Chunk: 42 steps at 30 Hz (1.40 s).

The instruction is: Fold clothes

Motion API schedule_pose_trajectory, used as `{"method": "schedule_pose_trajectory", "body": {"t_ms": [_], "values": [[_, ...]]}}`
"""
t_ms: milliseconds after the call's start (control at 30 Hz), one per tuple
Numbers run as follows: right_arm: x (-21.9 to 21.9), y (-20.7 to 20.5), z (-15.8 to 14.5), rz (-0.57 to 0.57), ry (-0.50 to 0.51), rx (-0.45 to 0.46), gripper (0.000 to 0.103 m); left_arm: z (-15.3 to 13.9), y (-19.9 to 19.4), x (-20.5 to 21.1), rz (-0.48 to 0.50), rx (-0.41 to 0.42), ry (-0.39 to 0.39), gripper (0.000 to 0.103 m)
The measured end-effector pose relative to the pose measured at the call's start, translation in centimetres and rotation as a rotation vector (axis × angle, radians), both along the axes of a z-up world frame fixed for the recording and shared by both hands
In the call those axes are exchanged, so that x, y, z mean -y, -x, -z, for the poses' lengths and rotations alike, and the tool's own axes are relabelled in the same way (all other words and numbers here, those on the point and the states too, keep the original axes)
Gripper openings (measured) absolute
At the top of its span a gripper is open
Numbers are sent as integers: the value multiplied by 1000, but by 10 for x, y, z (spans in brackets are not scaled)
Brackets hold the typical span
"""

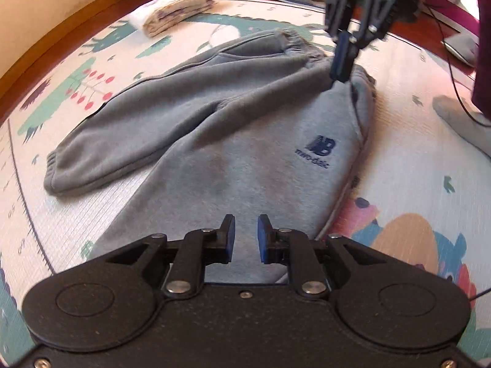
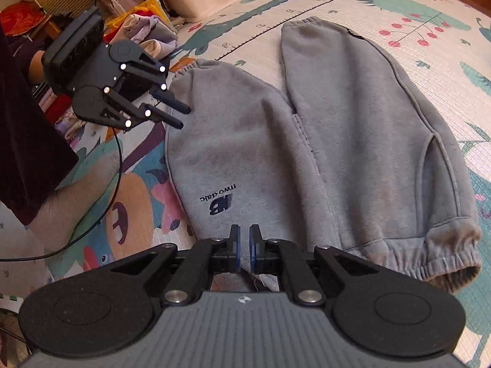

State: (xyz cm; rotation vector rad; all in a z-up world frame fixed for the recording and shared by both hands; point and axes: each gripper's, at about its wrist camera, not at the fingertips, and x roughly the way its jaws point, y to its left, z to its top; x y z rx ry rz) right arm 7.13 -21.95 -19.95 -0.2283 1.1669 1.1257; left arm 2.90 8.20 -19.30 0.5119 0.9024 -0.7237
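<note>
The grey pants (image 2: 322, 141) lie spread on the play mat (image 2: 383, 9) on the floor, both legs side by side with a narrow wedge of mat between them near the cuffs; no fold shows in them yet.

The left tongs (image 1: 245, 234) hover over the cuff end of the logo leg, pads (image 1: 228, 233) parted with a clear gap and nothing between them. In the right wrist view they (image 2: 181, 116) hang just beside that cuff (image 2: 190, 67), at its outer edge, not touching cloth as far as can be told.

The right tongs (image 2: 242, 250) sit at the waistband, pads nearly closed on a pinch of grey fabric; the left wrist view shows their blue pads (image 1: 340, 61) biting the waistband (image 1: 310, 52) near its middle.

The pants' long axis runs straight from one tongs to the other: waist at the right tongs, cuffs at the left. I judge the next grip falls to the left tongs, since the logo leg's cuff lies directly below and ahead of them, while the far leg's cuff (image 1: 53, 168) lies off to their left, well apart.

A folded stack (image 1: 178, 9) rests at the mat's far edge.
</note>
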Motion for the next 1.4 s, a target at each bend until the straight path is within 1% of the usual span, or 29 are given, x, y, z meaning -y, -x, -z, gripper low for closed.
{"method": "schedule_pose_trajectory", "body": {"t_ms": [100,133,167,233,333,400,433,467,500,533,567,600,633,667,800,833,867,900,933,967,1033,1067,1133,1233,1267,1300,1333,1367,1400], "values": [[-16,24,17,-81,79,59,8,18,-18,-28,-173,-56,-47,15],[-14,26,16,-87,86,62,7,24,-23,-37,-230,-75,-63,15],[-12,27,13,-90,89,63,7,22,-25,-47,-272,-83,-54,22],[-7,26,8,-91,89,73,7,16,-28,-67,-354,-83,-30,22],[-9,22,-2,-74,57,115,10,1,-31,-89,-458,-83,58,22],[-19,18,-8,-60,21,148,10,-4,-31,-90,-472,-81,100,22],[-25,16,-4,-59,30,136,11,-6,-31,-88,-469,-79,110,26],[-30,13,2,-59,44,118,14,-1,-33,-92,-512,-120,92,37],[-32,12,7,-67,57,102,20,6,-36,-97,-564,-168,68,39],[-32,11,12,-77,70,85,21,12,-39,-103,-615,-217,45,35],[-33,11,16,-86,83,68,22,19,-42,-108,-665,-266,21,35],[-34,11,15,-95,94,67,22,19,-42,-112,-694,-287,34,34],[-35,11,13,-104,106,70,21,13,-40,-114,-703,-278,36,29],[-36,11,12,-106,108,75,21,6,-39,-115,-708,-266,35,28],[-36,15,13,-108,99,80,24,-17,-36,-113,-690,-185,213,28],[-35,14,13,-105,96,72,24,-18,-39,-107,-662,-159,217,28],[-35,13,14,-103,94,64,23,-19,-44,-101,-631,-130,212,28],[-34,13,14,-105,91,61,23,-13,-49,-97,-605,-143,197,28],[-34,13,14,-106,90,58,23,1,-54,-93,-582,-220,128,29],[-34,12,14,-106,89,55,23,12,-54,-91,-566,-240,65,34],[-35,13,14,-101,93,50,23,32,-52,-90,-535,-256,-56,34],[-36,13,14,-98,96,48,23,37,-53,-88,-534,-252,-76,33],[-38,14,11,-125,97,55,24,37,-55,-83,-508,-180,-28,33],[-44,8,1,-99,56,87,24,52,-72,-76,-484,-163,132,33],[-47,6,3,-84,52,75,24,60,-78,-73,-477,-164,184,33],[-49,4,5,-69,50,60,25,73,-81,-67,-448,-181,193,33],[-51,1,8,-55,48,44,25,87,-83,-61,-414,-201,193,37],[-54,6,14,-83,74,37,25,102,-79,-54,-360,-171,138,45],[-53,9,14,-90,79,37,25,117,-73,-46,-301,-130,74,48]]}}
